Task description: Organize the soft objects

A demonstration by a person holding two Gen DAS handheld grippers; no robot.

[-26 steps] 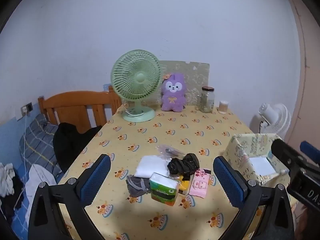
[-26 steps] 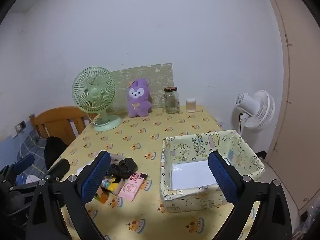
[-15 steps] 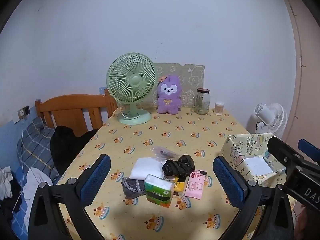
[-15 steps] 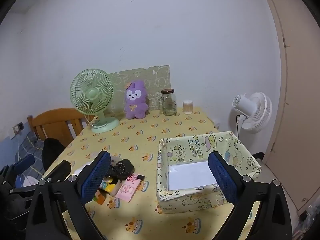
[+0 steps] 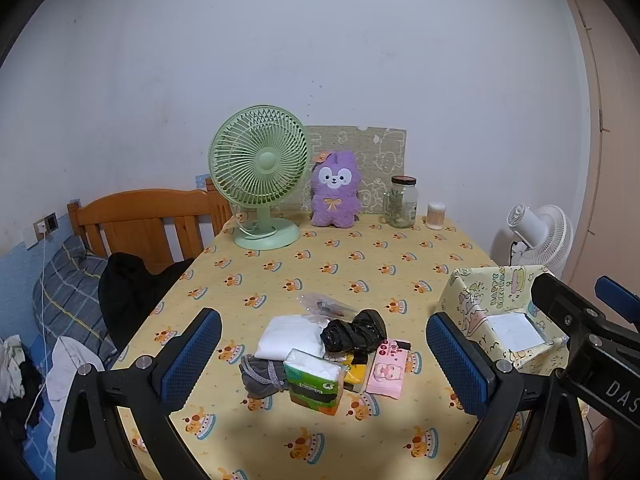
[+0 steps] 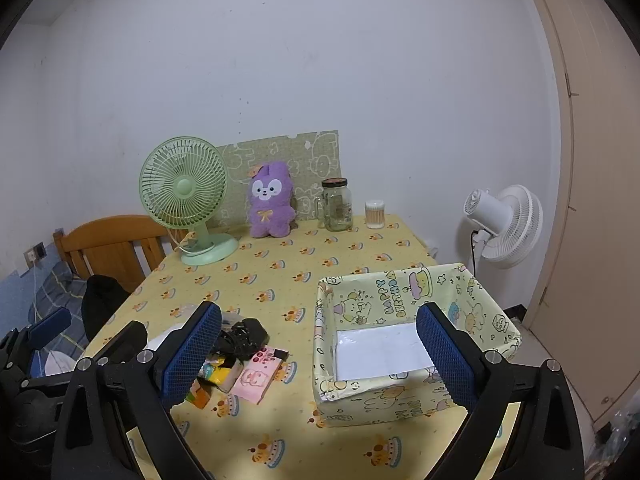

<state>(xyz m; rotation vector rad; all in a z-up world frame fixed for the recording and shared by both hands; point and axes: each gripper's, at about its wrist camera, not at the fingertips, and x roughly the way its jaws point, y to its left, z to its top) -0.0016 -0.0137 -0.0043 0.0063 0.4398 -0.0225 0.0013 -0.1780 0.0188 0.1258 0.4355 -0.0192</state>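
1. Left gripper: fingers spread wide, holding nothing, above the tabletop.
2. Right gripper: fingers wide apart, empty, over the box.
3. Pile of soft items lies between the left fingers: tissue pack, pink wipes pack, black bundle, white cloth, grey sock.
4. Box sits at 3 o'clock from the pile, apart from it.
5. Green fan and purple plush at 12 o'clock, far edge.
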